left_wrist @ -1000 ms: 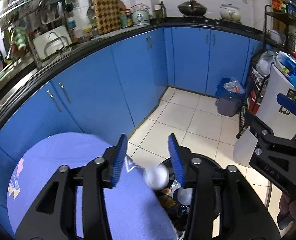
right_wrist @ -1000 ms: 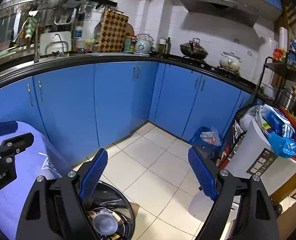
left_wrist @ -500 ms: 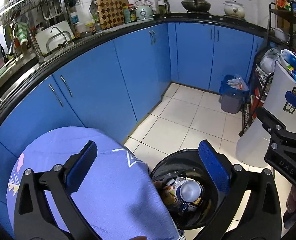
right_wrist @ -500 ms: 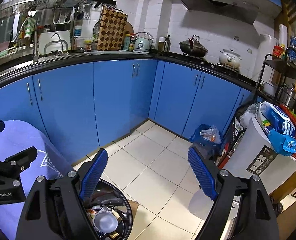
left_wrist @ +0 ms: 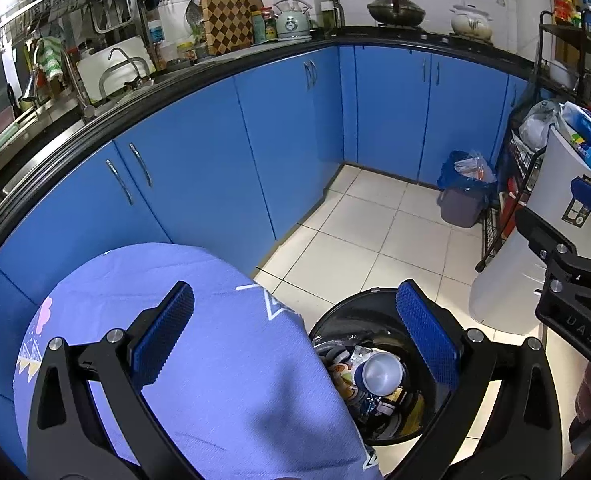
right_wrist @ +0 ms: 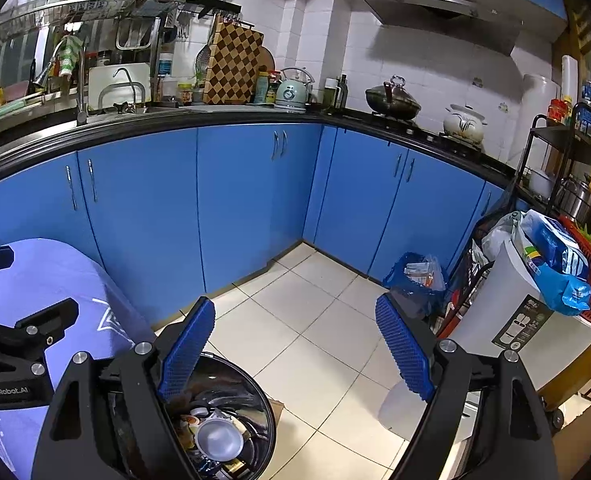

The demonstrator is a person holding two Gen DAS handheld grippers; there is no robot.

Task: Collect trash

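Jaws on the left gripper stand wide apart with nothing between the blue pads, poised over the edge where the purple tablecloth meets the black trash bin. The right gripper is likewise spread and empty, hanging just beside the left one and above the same bin's rim.

The task's thing, a white cup, lies mouth-up inside the bin on top of wrappers and other scraps, so that piece looks already collected.

Risks from here are mostly about what the grippers meet next. The two tools sit near each other, and a careless swing of either could knock their frames together. The cloth hangs right against the bin; a low pass by the left pads could snag it and drag it, along with anything on the table that the views do not show. The bin looks fairly full, so another item dropped from height might bounce off the cup and land on the tiled floor. No further trash is visible on the cloth from either view.
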